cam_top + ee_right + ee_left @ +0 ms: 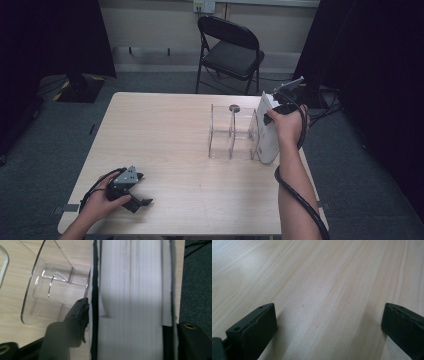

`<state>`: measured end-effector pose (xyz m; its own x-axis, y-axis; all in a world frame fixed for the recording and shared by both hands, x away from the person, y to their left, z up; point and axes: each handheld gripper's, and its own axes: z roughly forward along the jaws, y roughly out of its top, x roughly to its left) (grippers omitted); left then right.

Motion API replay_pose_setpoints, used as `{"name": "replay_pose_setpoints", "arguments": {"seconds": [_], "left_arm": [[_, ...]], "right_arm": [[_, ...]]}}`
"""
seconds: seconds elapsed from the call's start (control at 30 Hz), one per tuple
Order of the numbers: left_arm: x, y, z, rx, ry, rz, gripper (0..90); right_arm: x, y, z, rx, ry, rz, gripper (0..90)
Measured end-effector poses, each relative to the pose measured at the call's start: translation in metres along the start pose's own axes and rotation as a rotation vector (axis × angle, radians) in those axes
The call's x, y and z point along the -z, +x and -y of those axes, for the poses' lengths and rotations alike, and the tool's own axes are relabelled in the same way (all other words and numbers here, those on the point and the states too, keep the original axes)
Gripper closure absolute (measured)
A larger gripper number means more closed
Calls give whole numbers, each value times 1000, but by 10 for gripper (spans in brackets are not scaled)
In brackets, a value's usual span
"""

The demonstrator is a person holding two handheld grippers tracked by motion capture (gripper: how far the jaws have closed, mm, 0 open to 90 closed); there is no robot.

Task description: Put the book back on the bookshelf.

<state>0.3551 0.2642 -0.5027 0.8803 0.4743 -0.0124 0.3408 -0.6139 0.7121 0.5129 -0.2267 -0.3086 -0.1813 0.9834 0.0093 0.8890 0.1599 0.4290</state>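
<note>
We see the right gripper [274,111] at the far right of the table [165,145], its jaws standing on either side of a thick white book [267,131]; in the right gripper view the left pad sits just beside the dark cover and the right pad at the opposite face of the book [130,300], yet we cannot tell whether they press on it. The book stands on edge, tilted, at the right end of a clear acrylic rack [232,132]. At the near left, the left gripper [142,189] rests on the table with its jaws wide apart over bare wood
</note>
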Motion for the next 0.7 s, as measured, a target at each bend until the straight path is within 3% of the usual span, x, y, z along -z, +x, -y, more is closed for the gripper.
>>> {"name": "replay_pose_setpoints", "arguments": {"seconds": [0.7], "left_arm": [[0, 0, 0, 0, 0, 1, 0]], "right_arm": [[3, -4, 15, 17, 58, -27, 344]]}}
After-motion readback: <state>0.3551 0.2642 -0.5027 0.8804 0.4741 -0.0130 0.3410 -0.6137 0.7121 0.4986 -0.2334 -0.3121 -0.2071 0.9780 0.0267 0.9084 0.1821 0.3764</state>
